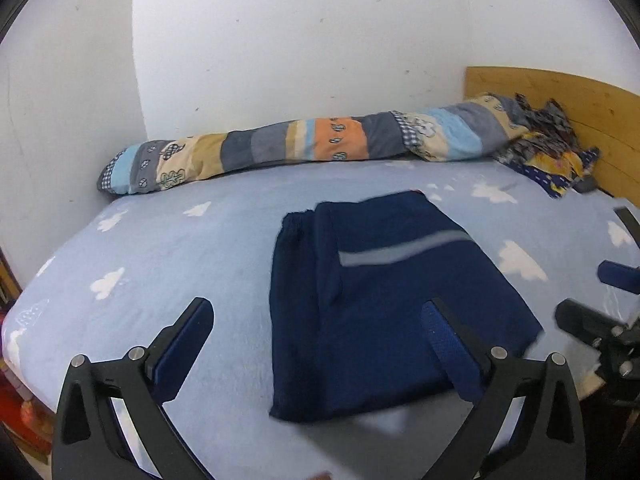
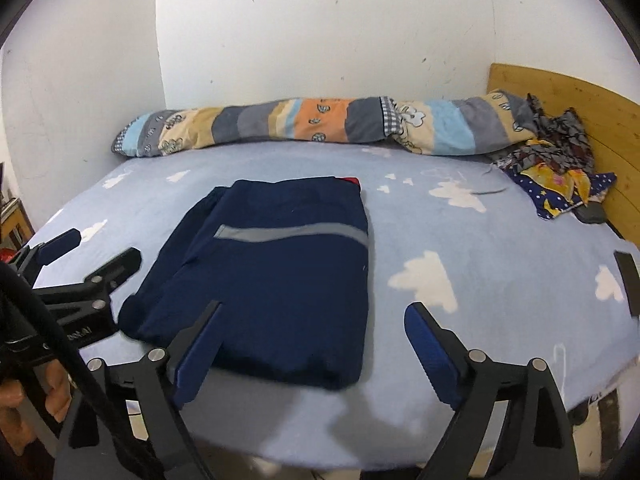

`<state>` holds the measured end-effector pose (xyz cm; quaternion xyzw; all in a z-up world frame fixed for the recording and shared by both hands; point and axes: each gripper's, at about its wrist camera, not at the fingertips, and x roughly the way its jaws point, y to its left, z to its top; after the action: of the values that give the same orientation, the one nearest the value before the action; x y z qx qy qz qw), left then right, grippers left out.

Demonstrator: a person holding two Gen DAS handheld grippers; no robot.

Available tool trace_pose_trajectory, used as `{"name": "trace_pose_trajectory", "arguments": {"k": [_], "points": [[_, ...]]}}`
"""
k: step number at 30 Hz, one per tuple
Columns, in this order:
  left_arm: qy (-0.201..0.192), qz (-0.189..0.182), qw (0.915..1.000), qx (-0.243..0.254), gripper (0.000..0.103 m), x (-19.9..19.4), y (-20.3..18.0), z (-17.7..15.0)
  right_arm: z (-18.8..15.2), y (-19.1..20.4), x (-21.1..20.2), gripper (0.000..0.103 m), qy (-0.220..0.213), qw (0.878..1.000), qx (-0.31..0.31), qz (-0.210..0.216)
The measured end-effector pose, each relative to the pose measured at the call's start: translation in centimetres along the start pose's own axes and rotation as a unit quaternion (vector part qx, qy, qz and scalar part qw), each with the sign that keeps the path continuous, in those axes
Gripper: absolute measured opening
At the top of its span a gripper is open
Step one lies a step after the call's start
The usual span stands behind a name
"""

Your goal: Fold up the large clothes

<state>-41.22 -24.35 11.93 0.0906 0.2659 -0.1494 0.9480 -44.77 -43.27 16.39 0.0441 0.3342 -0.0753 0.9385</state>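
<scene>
A navy garment [image 1: 380,304] with a grey stripe lies folded into a flat rectangle on the light blue bed sheet [image 1: 160,256]. In the right wrist view the same garment [image 2: 272,276] sits left of centre. My left gripper [image 1: 316,316] hangs above the near edge of the bed, open, with nothing between its blue-padded fingers. My right gripper [image 2: 314,320] is also open and empty, above the garment's near right corner. Each gripper shows at the edge of the other's view: the right one [image 1: 600,300], the left one [image 2: 96,256], held by a hand [image 2: 28,404].
A long patchwork bolster [image 1: 304,144] lies along the white wall at the back. A heap of patterned cloth [image 1: 548,152] sits by the wooden headboard [image 1: 568,108] at back right. A dark flat object [image 2: 630,280] lies at the sheet's right edge.
</scene>
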Motion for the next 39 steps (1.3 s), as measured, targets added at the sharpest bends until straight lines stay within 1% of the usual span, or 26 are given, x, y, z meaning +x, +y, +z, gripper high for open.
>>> {"name": "trace_pose_trajectory", "arguments": {"k": [2,3,5,7,9,11,13,14,15,17,19,23,27,39], "points": [[0.014,-0.014,0.9997,-0.017,0.103,-0.6,0.0,-0.1,-1.2,0.3,-0.8,0.093,-0.005,1.0,0.006,0.0],[0.016,-0.009,0.9996,-0.022,0.103,-0.9,0.0,-0.1,-1.5,0.4,-1.1,0.093,-0.011,1.0,0.006,-0.002],[0.019,0.02,0.9994,-0.022,0.103,-1.4,-0.2,0.0,-1.9,0.7,-1.5,0.093,-0.02,1.0,-0.001,-0.015],[0.019,0.032,0.9992,-0.017,0.103,-1.8,-0.2,0.0,-2.0,0.8,-1.7,0.093,-0.028,0.999,-0.003,-0.021],[0.012,0.048,0.9983,-0.03,0.103,-2.3,0.1,-0.2,-2.0,1.0,-2.0,0.093,-0.036,0.999,-0.007,-0.026],[0.002,0.061,0.9976,-0.032,0.103,-2.7,0.4,-0.4,-2.1,1.5,-2.2,0.096,-0.044,0.998,-0.018,-0.033],[-0.014,0.081,0.9964,-0.018,0.103,-3.0,0.2,-0.8,-2.1,2.1,-2.1,0.097,-0.047,0.998,-0.031,-0.033],[-0.015,0.084,0.9963,-0.008,0.103,-2.9,0.1,-0.9,-2.2,2.4,-2.2,0.097,-0.05,0.998,-0.035,-0.031],[-0.009,0.076,0.997,-0.004,0.103,-2.8,0.1,-0.9,-2.2,2.8,-2.1,0.097,-0.05,0.998,-0.041,-0.029],[0.018,0.062,0.9979,0.0,0.103,-2.1,0.1,-0.9,-2.3,3.4,-1.8,0.097,-0.046,0.997,-0.054,-0.028],[0.03,0.062,0.9976,0.005,0.103,-1.6,-0.1,-0.9,-2.4,3.8,-1.5,0.097,-0.043,0.997,-0.062,-0.025],[0.034,0.06,0.9976,0.002,0.103,-1.4,0.0,-0.9,-2.6,4.3,-1.2,0.097,-0.037,0.997,-0.068,-0.016],[0.036,0.062,0.9974,-0.006,0.103,-1.2,0.2,-0.9,-2.6,4.3,-1.2,0.097,-0.041,0.997,-0.066,-0.014],[0.042,0.063,0.9971,-0.012,0.103,-0.8,0.3,-1.1,-2.9,4.3,-1.0,0.097,-0.034,0.997,-0.064,-0.015]]}}
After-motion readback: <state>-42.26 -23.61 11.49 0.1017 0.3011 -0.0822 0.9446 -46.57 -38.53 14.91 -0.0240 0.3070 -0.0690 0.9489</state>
